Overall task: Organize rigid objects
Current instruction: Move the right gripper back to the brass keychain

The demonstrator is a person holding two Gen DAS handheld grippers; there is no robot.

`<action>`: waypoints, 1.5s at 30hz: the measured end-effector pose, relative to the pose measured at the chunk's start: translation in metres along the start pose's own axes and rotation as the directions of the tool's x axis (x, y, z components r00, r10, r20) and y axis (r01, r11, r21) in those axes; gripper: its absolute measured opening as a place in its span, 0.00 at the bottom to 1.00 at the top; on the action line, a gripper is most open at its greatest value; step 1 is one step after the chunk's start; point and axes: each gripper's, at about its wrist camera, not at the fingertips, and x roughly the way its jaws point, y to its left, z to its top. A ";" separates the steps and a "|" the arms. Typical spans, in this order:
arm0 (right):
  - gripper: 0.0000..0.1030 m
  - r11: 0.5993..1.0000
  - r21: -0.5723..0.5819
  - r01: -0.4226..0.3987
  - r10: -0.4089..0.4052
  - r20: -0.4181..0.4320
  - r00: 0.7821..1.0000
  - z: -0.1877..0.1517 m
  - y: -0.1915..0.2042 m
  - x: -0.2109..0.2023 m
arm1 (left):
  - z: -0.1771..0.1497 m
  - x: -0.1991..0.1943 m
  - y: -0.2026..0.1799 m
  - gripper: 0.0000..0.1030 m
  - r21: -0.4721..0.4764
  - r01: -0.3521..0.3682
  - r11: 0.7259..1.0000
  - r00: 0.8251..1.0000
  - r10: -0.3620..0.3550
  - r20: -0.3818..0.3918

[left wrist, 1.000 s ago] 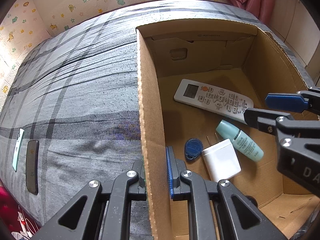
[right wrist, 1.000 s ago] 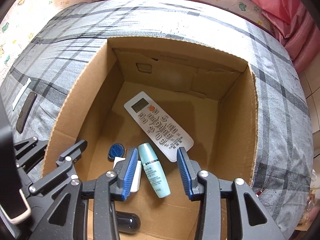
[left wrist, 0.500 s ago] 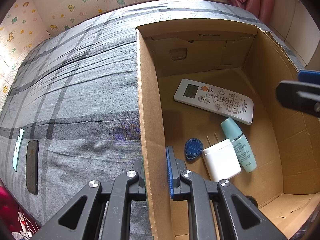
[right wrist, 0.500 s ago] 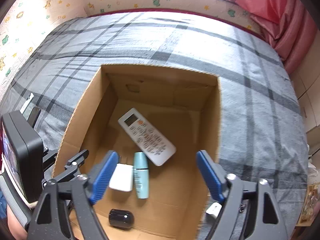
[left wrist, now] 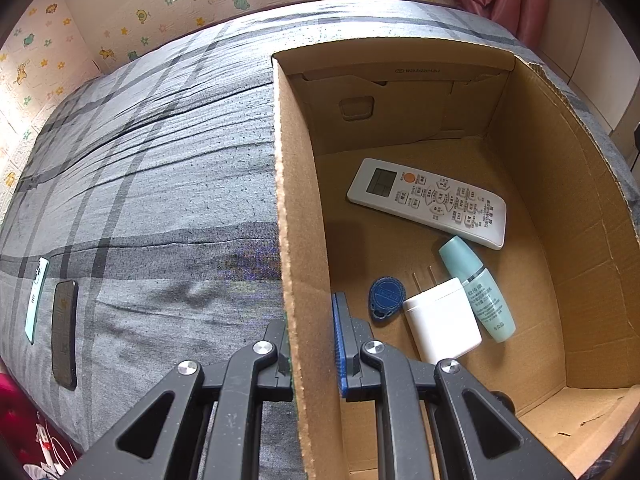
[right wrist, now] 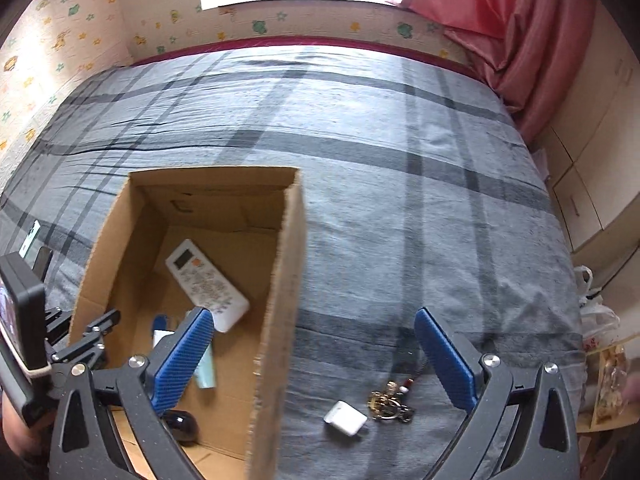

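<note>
An open cardboard box [left wrist: 300, 216] lies on a grey plaid bed. Inside are a white remote [left wrist: 428, 202], a teal bottle [left wrist: 476, 292], a white charger [left wrist: 442, 320] and a blue key fob [left wrist: 385, 297]. My left gripper [left wrist: 310, 344] is shut on the box's left wall. My right gripper [right wrist: 316, 354] is open wide and empty, above the box's right wall [right wrist: 280, 320]. A small white case [right wrist: 345, 418] and a gold keychain [right wrist: 390, 400] lie on the bed right of the box, between my right fingers. A dark round object [right wrist: 182, 424] sits in the box's near corner.
Two phones [left wrist: 64, 332] lie on the bed at the far left. A pink curtain [right wrist: 520, 40] hangs at the back right. White cabinets [right wrist: 592, 160] stand along the bed's right side. A plastic bag [right wrist: 600, 320] sits by the bed's right edge.
My right gripper has risen out of the box, moved right and opened wider. The teal bottle lies in the box. My left gripper has kept its hold on the wall.
</note>
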 end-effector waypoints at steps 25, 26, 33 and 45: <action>1.00 0.974 0.188 0.129 -0.089 -0.205 0.975 -0.073 -0.093 0.084 | -0.001 -0.001 -0.002 0.14 0.003 -0.008 1.000 1.000 0.008 0.003; 1.00 0.972 0.195 0.130 -0.086 -0.217 0.972 -0.076 -0.094 0.089 | -0.002 -0.001 -0.002 0.14 0.003 -0.008 1.000 1.000 0.008 0.003; 1.00 0.964 0.230 0.136 -0.072 -0.266 0.961 -0.088 -0.095 0.112 | -0.001 -0.001 -0.003 0.14 0.004 -0.010 1.000 1.000 0.010 0.003; 1.00 0.960 0.237 0.147 -0.069 -0.309 0.949 -0.099 -0.095 0.137 | -0.001 -0.001 -0.003 0.14 0.004 -0.009 1.000 1.000 0.009 0.002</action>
